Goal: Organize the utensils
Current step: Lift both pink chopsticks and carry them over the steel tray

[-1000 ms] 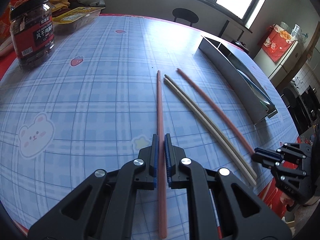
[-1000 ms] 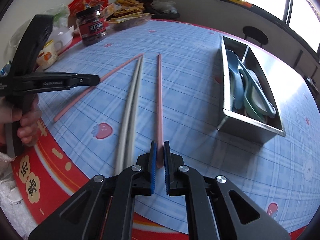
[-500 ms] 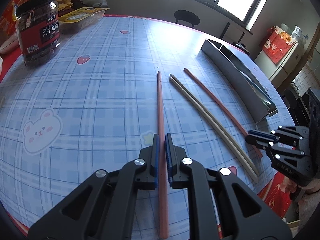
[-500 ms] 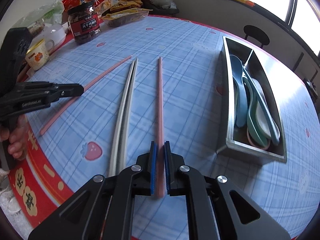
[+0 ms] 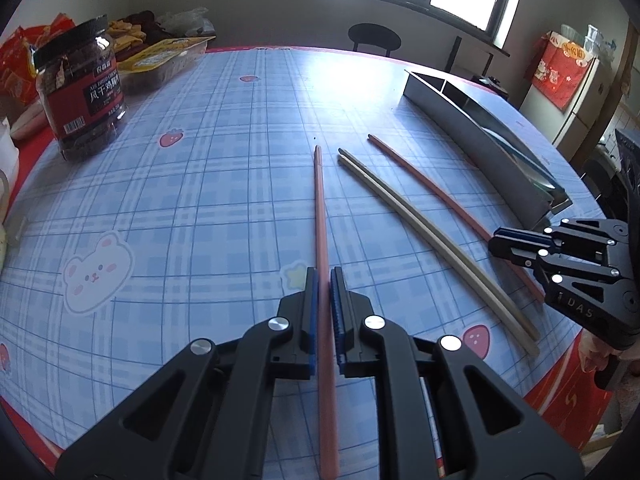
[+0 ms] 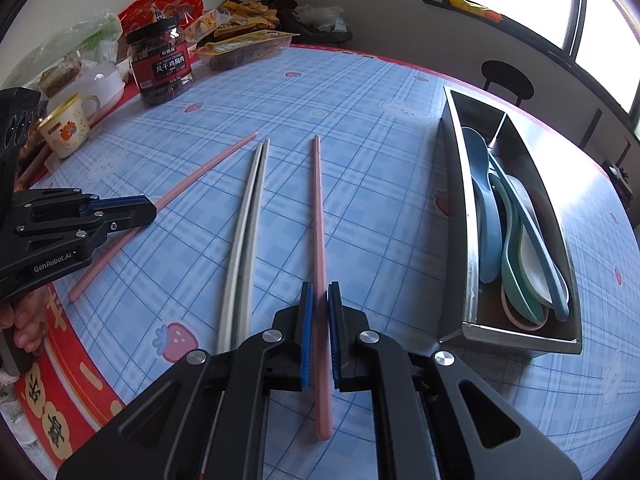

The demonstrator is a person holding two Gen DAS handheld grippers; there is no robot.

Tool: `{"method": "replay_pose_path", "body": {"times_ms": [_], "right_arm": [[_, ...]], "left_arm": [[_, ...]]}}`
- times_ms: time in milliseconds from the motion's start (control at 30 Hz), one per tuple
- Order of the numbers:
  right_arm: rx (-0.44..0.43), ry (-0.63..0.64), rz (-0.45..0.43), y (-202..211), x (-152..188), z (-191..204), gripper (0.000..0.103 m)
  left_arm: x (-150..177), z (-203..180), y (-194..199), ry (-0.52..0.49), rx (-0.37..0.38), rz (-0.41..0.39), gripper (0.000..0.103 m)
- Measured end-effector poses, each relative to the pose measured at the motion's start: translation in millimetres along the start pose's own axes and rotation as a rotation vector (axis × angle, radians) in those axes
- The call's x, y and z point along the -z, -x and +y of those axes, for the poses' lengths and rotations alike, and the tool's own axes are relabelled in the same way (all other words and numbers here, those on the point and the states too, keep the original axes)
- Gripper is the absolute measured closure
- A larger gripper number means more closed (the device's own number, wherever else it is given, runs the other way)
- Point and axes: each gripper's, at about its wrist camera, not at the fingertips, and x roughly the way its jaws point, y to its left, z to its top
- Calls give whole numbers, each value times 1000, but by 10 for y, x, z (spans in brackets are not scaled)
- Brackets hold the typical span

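My left gripper [image 5: 324,276] is shut on a pink chopstick [image 5: 320,208] that runs straight ahead over the blue checked cloth. In the right wrist view the right gripper [image 6: 320,292] is shut on a second pink chopstick [image 6: 318,208], whose near end sticks out behind the pads. A grey-beige pair of chopsticks [image 6: 250,208] lies between the two pink ones, touched by neither gripper. Each view shows the other gripper at its edge: the right gripper [image 5: 494,240] and the left gripper [image 6: 150,212]. A metal tray [image 6: 468,240] on the right holds several spoons.
A red-labelled jar [image 6: 162,64] and a mug [image 6: 66,126] stand at the far left among snack packs. The table's red-trimmed edge [image 6: 60,360] runs close under both grippers. A black stool [image 5: 374,38] stands beyond the table.
The right gripper has slid forward along its pink chopstick, so the near end now shows behind the pads. The left wrist view has turned slightly; its grip is unchanged.
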Motion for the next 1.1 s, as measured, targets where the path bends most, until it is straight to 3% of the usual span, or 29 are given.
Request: {"method": "replay_pose_path", "body": {"times_ms": [233,867,1100], "right_arm": [[16,25,-46,6,37,26,95],[-30,-21,-61,23,53,-60,96],[-86,-100,-147,187,105,-234,96]], "left_arm": [[0,-19,4,-15,-19,1,90],[-18,-33,0,-29,-31,-1,92],[24,353,71,184,108,-30,93]]}}
